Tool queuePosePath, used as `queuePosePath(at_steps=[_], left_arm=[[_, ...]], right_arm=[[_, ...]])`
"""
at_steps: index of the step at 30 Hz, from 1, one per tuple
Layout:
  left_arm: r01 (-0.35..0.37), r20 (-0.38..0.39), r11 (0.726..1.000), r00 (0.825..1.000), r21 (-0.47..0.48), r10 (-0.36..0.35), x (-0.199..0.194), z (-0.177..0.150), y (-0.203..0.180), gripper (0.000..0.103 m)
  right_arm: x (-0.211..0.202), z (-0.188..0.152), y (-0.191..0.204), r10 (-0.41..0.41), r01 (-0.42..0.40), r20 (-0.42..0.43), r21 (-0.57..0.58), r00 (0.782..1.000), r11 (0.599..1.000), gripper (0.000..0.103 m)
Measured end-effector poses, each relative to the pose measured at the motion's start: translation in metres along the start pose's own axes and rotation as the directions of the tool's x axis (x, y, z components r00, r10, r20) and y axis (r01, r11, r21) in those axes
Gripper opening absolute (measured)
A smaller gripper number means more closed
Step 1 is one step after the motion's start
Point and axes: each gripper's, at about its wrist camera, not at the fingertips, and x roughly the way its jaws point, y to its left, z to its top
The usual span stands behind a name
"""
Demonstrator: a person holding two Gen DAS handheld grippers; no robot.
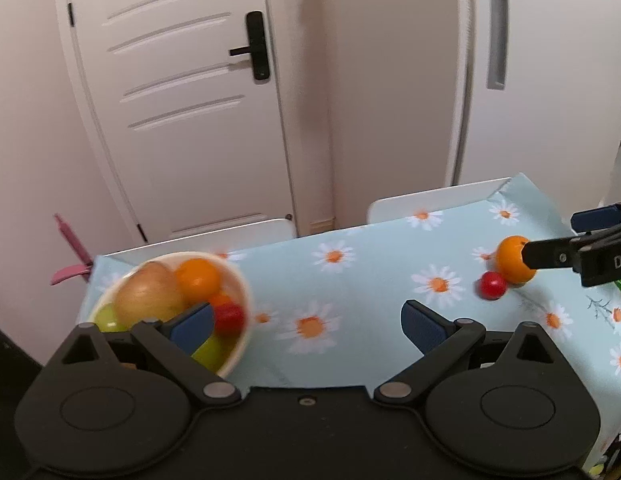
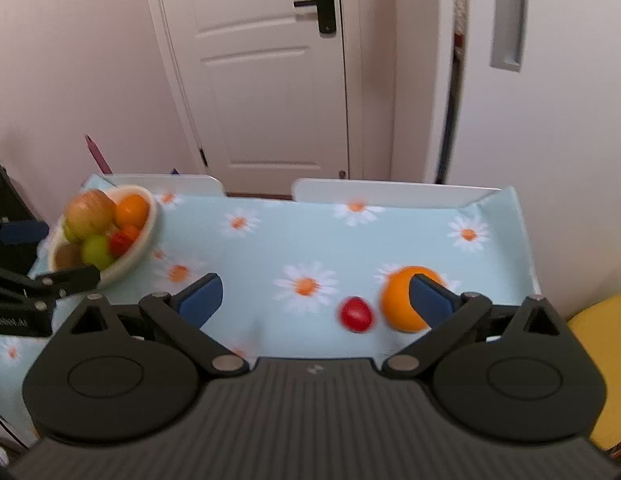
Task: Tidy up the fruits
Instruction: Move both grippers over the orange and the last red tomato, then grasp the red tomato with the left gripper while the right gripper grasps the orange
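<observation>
A cream bowl (image 1: 246,300) (image 2: 150,216) stands on the table's left end, filled with a large tan fruit (image 1: 150,294), oranges, green fruits and a small red fruit. My left gripper (image 1: 308,326) is open, its left finger overlapping the bowl's near side. A loose orange (image 2: 398,300) (image 1: 510,260) and a small red fruit (image 2: 355,314) (image 1: 492,285) lie on the table's right side. My right gripper (image 2: 316,300) is open. Its right finger overlaps the orange, and the red fruit lies just left of it.
The table carries a light blue daisy cloth (image 1: 370,280). Two white chair backs (image 2: 390,192) stand along its far edge, with a white door (image 2: 270,80) behind. A yellow object (image 2: 602,360) sits past the right edge, and a pink object (image 1: 70,256) at the left.
</observation>
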Motion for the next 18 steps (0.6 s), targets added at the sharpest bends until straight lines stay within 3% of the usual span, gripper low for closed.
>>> queuePosePath(at_steps=[11, 18], left_arm=[[0.096, -0.016, 0.994, 0.995, 0.049, -0.095, 0.055, 0.005, -0.075, 0.101], [0.198, -0.035, 0.969, 0.980, 0.147, -0.195, 0.092, 0.002, -0.111, 0.099]], right_arm=[[0.034, -0.012, -0.081, 0.056, -0.060, -0.039, -0.111, 0.998, 0.992, 0.103], [0.057, -0.022, -0.113, 0.107, -0.113, -0.049, -0.156, 0.993, 0.981, 0.103]])
